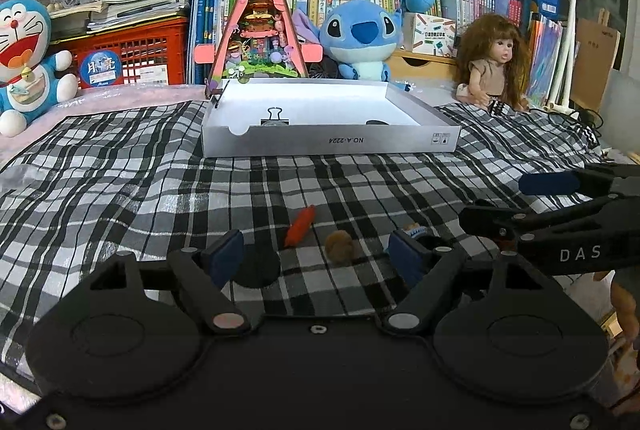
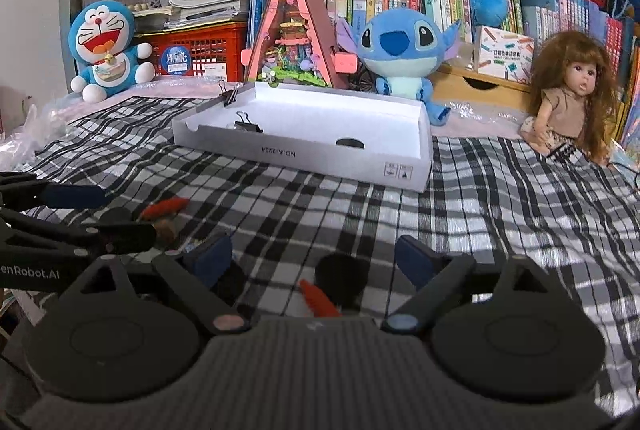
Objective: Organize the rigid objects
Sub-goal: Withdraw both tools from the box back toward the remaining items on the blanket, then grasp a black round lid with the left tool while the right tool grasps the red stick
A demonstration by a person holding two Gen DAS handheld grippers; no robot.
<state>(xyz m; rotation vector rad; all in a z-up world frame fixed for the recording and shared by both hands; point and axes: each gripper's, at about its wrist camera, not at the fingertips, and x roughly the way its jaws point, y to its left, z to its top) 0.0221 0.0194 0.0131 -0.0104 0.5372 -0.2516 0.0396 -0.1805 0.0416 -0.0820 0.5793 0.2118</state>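
Note:
A white shallow box (image 1: 328, 142) (image 2: 304, 150) lies open on the checked cloth, with a black binder clip (image 1: 274, 116) (image 2: 246, 122) and a dark round piece (image 2: 350, 143) inside; a second clip (image 2: 229, 95) grips its rim. My left gripper (image 1: 316, 254) is open low over the cloth. Between its fingers lie an orange-red stick (image 1: 300, 226) and a brown lump (image 1: 339, 246); a black disc (image 1: 256, 268) lies by the left finger. My right gripper (image 2: 314, 262) is open over another orange piece (image 2: 318, 298) and a black disc (image 2: 342, 276). It also shows in the left wrist view (image 1: 548, 198).
Plush toys, Doraemon (image 2: 106, 50) and Stitch (image 2: 400, 46), a pink triangular toy house (image 1: 260, 30), a doll (image 2: 572, 94), red crates and books line the back. Checked cloth (image 1: 120, 170) covers the surface. Cables lie at the far right (image 1: 580, 116).

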